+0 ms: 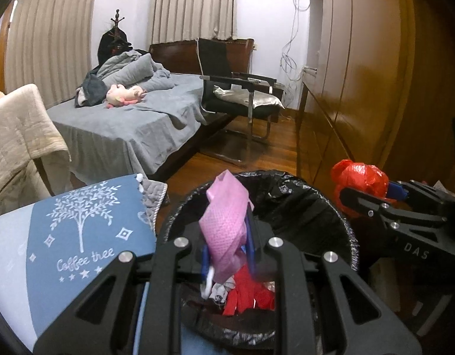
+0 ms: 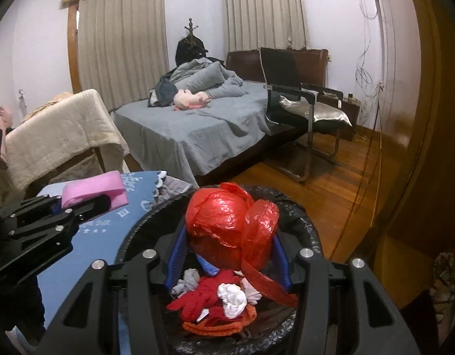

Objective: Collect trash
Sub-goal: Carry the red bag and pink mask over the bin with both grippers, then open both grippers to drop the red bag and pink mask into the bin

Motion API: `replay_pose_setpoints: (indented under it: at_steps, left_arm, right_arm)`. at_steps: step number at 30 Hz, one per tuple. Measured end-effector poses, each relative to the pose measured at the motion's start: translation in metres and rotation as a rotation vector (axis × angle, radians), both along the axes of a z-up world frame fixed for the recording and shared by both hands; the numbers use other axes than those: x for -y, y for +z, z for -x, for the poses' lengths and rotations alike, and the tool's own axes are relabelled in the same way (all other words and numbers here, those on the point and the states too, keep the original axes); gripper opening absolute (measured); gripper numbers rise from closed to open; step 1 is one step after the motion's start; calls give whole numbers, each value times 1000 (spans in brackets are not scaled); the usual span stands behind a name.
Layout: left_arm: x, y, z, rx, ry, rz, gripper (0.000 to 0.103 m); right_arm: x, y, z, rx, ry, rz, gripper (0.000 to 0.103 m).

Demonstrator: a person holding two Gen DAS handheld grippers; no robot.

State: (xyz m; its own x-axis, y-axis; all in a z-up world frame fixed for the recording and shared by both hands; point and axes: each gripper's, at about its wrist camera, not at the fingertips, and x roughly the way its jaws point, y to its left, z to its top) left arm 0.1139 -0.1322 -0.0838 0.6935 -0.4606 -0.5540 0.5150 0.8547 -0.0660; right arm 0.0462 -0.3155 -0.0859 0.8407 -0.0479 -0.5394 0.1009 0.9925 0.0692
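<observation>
My left gripper (image 1: 227,236) is shut on a pink non-woven cloth bag (image 1: 226,222) and holds it over the bin (image 1: 350,236), which is lined with a black bag. It also shows in the right wrist view (image 2: 92,190). My right gripper (image 2: 230,236) is shut on a knotted red plastic bag (image 2: 227,224) above the bin (image 2: 311,236); the red bag also shows in the left wrist view (image 1: 360,179). Inside the bin lie red, white and grey scraps (image 2: 221,298).
A blue "Coffee tree" cushion (image 1: 79,236) lies left of the bin. A bed with grey sheets (image 1: 132,118) and a pink plush toy (image 1: 123,94) stands behind. A black chair (image 1: 239,94) stands on the wooden floor. A wooden wardrobe (image 1: 360,74) is on the right.
</observation>
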Motion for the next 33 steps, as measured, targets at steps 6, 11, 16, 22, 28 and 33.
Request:
replay_pose_setpoints:
  at_steps: [6,11,16,22,28,33]
  left_arm:
    - [18,-14,-23,-26,-23,-2,18]
    - [32,-27,-42,-66,-54,6,21]
    - [39,-35,-55,-119,-85,44,54]
    - [34,-31,-60,-118,-69,59,70]
    - [25,-20,-60,-94,-46,54,84]
    - [13,-4,-53,-57,-26,55,90]
  right_arm:
    - [13,-18,-20,-36,-25,3,50]
    - [23,-35,-36,-70,-41,10,50]
    - [30,-47,-51,-101,-52,27,57]
    - [35,-53,-53,-110,-71,31,78]
    - [34,-46,-47,-96,-81,40,95]
    - [33,-32,-38,-73,-70,34,97]
